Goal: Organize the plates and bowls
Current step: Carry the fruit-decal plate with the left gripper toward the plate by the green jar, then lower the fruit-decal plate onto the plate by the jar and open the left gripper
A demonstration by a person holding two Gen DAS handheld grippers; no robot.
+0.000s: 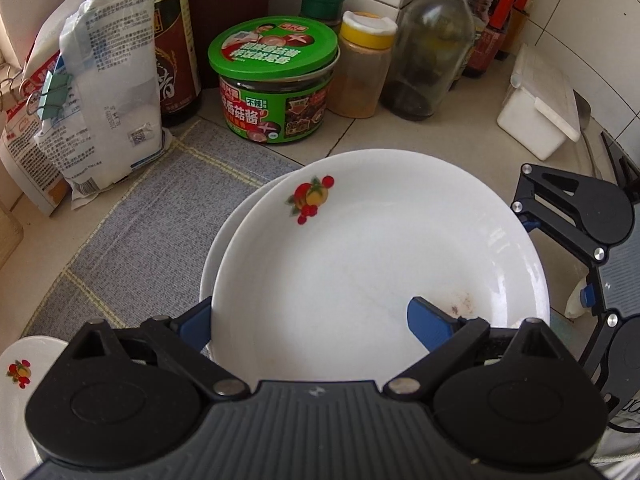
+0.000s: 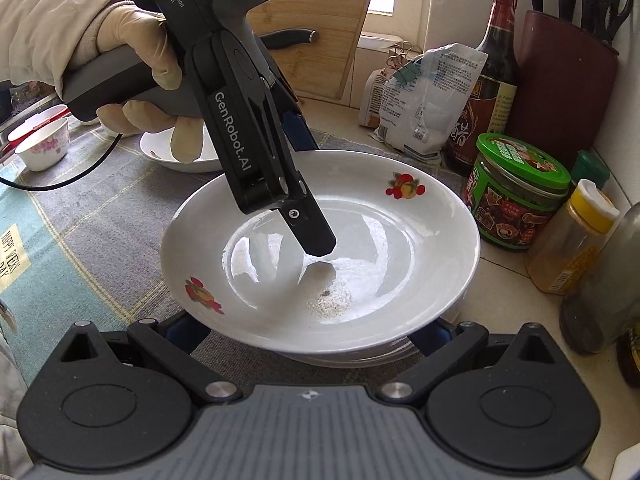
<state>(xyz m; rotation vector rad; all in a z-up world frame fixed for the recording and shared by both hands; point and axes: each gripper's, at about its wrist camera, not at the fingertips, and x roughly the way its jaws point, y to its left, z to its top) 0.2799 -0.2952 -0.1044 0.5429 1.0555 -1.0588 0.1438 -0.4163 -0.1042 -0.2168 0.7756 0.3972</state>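
Note:
A white plate with fruit decals (image 1: 360, 248) (image 2: 400, 216) lies on top of another white plate (image 1: 211, 256) (image 2: 380, 354) on a grey woven mat (image 1: 152, 232). My left gripper (image 1: 312, 326) is open and straddles the top plate's rim: one blue pad (image 1: 430, 330) is inside the dish, the other (image 1: 196, 324) outside it. In the right wrist view a gloved hand (image 2: 136, 60) holds it, one fingertip (image 2: 318, 240) down near the plate's floor. My right gripper (image 2: 310, 334) is open, its fingers on either side of the stack's near edge, under the top rim.
A green-lidded sauce jar (image 1: 276, 80), a yellow-capped spice jar (image 1: 364, 64), bottles (image 1: 432, 52), clipped bags (image 1: 100, 92) and a white box (image 1: 540, 104) crowd the back. Another decal plate (image 1: 20, 380), a white dish (image 2: 160, 152) and a small floral bowl (image 2: 44, 148) sit left.

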